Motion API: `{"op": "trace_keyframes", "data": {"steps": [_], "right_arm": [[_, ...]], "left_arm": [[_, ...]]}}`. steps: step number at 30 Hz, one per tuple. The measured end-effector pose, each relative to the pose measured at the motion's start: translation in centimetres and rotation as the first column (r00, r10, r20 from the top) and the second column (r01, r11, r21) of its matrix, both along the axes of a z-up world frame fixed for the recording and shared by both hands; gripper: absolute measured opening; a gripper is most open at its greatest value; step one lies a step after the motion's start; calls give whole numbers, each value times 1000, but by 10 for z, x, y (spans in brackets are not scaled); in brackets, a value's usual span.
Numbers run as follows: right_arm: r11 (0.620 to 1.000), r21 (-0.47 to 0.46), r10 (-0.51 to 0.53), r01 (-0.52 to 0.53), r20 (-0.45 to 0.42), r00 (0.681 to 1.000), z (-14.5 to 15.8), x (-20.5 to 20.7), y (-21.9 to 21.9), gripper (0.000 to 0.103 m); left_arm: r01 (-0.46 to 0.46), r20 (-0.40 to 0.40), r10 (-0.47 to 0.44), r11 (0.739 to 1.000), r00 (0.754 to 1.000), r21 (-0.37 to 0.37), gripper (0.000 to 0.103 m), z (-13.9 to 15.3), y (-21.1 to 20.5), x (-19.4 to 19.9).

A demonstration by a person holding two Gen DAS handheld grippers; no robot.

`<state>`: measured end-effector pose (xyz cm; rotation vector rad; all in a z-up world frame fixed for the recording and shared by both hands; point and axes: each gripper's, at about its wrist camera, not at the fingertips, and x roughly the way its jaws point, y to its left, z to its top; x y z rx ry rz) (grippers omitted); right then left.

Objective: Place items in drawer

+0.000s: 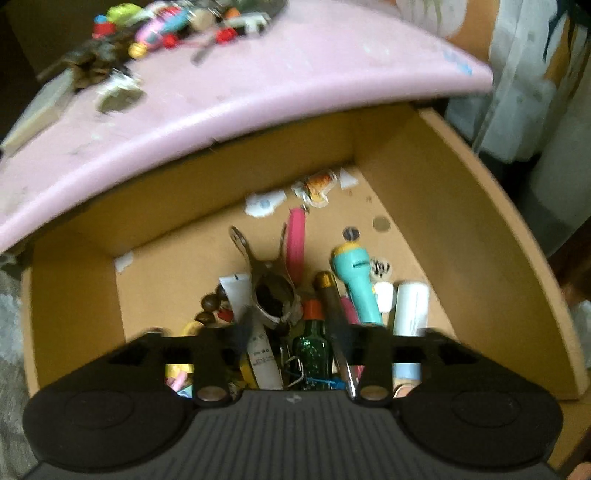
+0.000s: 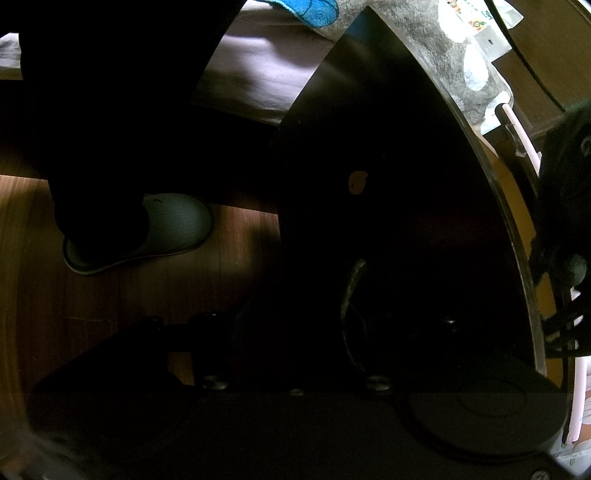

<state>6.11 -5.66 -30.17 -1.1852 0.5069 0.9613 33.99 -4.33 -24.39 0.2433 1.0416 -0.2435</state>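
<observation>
The open brown drawer (image 1: 461, 221) fills the left wrist view and holds several small items. My left gripper (image 1: 291, 339) hangs over them, jaws apart, pads pressing on nothing. Just beyond its fingertips lies a metal clip (image 1: 271, 295) with a dark clump in it. A green bottle (image 1: 310, 350) with an orange cap and a gold-capped pen (image 1: 332, 306) lie between the fingers, lower down. The right wrist view is very dark. There my right gripper (image 2: 295, 332) faces the dark drawer front (image 2: 388, 166), with its metal handle (image 2: 351, 288) near the right finger; I cannot make out a grip.
A pink tabletop (image 1: 258, 92) overhangs the drawer and carries several small toys and trinkets (image 1: 159, 29). Also in the drawer are a teal toy torch (image 1: 356, 284), a white tube (image 1: 410, 306) and a pink strip (image 1: 297, 240). A person's slippered foot (image 2: 166, 229) stands on the wooden floor (image 2: 92, 295).
</observation>
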Motion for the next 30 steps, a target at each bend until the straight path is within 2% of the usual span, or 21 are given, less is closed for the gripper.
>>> {"op": "trace_keyframes", "data": {"steps": [7,13,19,30], "right_arm": [[1000,1,3,-3,-1,1000,1,2,0,55],[1000,2,2,-2,-1,1000,0,2,0,56],[1000,4,1,-1,-1,1000,0,2,0,56],[1000,9,5,-5,-1,1000,-1,2,-2,57]], "left_arm": [[-58,85,64,996,994,-73,54,38,23,-12],[-74,165,91,991,982,-111,54,69,33,-5],[-74,265,110,987,958,-143,54,91,35,23],[-70,367,125,985,922,-158,54,93,27,98]]}}
